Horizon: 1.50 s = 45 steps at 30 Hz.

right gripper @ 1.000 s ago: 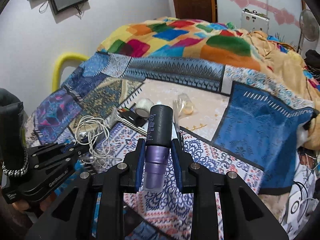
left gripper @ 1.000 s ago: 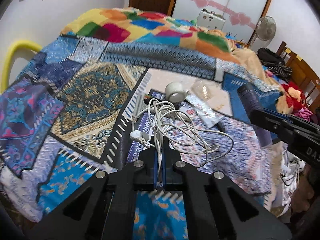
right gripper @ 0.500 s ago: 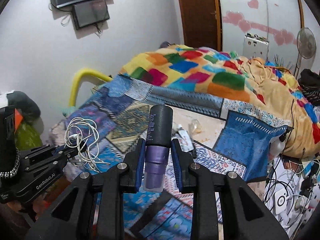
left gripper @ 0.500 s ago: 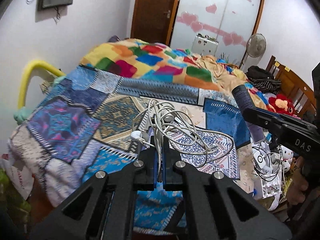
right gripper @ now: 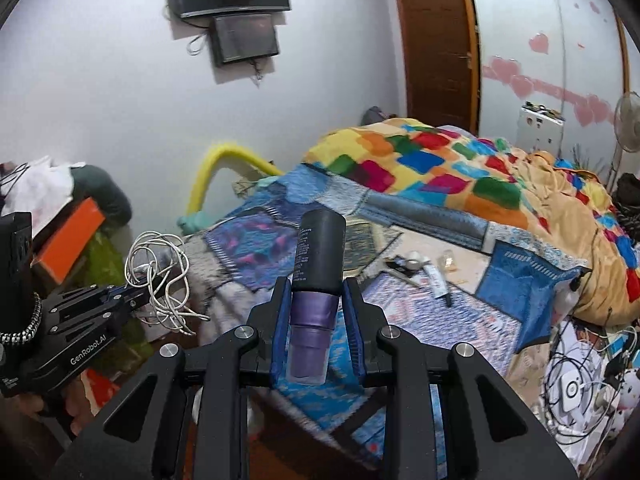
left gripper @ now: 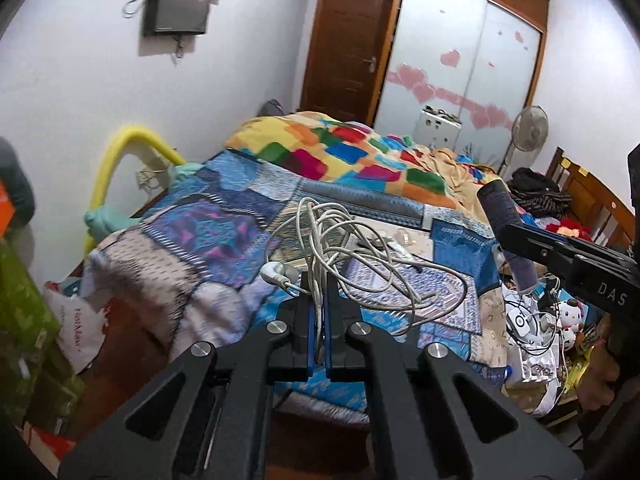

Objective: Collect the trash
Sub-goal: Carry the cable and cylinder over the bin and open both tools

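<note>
My left gripper (left gripper: 319, 280) is shut on a tangled white cable (left gripper: 360, 252), whose loops hang in the air above the near end of the bed; the same cable (right gripper: 160, 276) shows at the left of the right wrist view. My right gripper (right gripper: 316, 284) is shut on a purple bottle with a tall black cap (right gripper: 318, 276), held upright between the blue pads. In the left wrist view that bottle (left gripper: 506, 224) sticks up at the right. On the bed's patterned sheet (right gripper: 516, 284) lie a small tube (right gripper: 438, 282), a white roll (right gripper: 414, 260) and a clear wrapper (right gripper: 448, 260).
A bright patchwork blanket (left gripper: 340, 156) covers the far half of the bed. A yellow padded rail (left gripper: 120, 156) curves by the white wall. Bags and boxes (left gripper: 24, 320) crowd the floor at left; cables and toys (left gripper: 536, 320) pile at right. A wooden door (left gripper: 344, 44) and wardrobe stand behind.
Both grippers rose and drew back from the bed, each with its load; the bed now looks smaller and farther off. More of the wall, screens and floor has come into view.
</note>
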Available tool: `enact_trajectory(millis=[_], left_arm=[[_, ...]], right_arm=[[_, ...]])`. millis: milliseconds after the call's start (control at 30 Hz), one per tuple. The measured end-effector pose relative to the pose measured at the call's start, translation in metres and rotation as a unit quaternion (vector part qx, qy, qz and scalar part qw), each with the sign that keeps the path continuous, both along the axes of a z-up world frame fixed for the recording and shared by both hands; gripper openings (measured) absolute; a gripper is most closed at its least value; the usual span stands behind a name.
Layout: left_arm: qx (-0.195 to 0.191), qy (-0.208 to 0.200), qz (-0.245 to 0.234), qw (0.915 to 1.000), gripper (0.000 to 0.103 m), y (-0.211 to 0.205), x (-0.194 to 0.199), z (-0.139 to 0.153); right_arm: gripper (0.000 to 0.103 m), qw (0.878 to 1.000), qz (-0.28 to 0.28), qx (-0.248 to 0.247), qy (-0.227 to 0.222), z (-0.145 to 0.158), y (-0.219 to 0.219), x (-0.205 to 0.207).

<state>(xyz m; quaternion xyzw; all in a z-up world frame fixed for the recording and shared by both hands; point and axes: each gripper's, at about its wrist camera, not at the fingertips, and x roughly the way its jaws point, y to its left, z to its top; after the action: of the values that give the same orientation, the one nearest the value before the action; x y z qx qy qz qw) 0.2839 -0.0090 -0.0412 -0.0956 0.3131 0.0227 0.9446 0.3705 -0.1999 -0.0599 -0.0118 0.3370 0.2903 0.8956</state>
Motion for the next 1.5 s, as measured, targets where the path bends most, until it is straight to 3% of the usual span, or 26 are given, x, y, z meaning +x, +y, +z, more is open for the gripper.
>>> enact_trajectory(millis=[367, 800, 967, 1167, 1500], left_arm=[[0.001, 0.020, 0.064, 0.9977, 0.002, 0.075, -0.081, -0.022], [-0.023, 0.119, 0.105, 0.9870, 0.002, 0.142, -0.112, -0.120], [-0.051, 0.170, 0.121, 0.9767, 0.002, 0.161, -0.108, -0.170], [-0.087, 0.234, 0.139, 0.9582, 0.002, 0.181, -0.097, -0.230], [-0.136, 0.312, 0.151, 0.9282, 0.002, 0.199, -0.080, -0.301]], right_arm=[[0.024, 0.998, 0.065, -0.010, 0.018, -0.019, 0.079, -0.057], [0.024, 0.984, 0.139, -0.079, 0.080, -0.095, 0.178, -0.091], [0.024, 0.973, 0.162, -0.112, 0.124, -0.141, 0.207, -0.090], [0.024, 0.955, 0.172, -0.150, 0.190, -0.200, 0.234, -0.081], [0.024, 0.928, 0.181, -0.197, 0.259, -0.271, 0.268, -0.073]])
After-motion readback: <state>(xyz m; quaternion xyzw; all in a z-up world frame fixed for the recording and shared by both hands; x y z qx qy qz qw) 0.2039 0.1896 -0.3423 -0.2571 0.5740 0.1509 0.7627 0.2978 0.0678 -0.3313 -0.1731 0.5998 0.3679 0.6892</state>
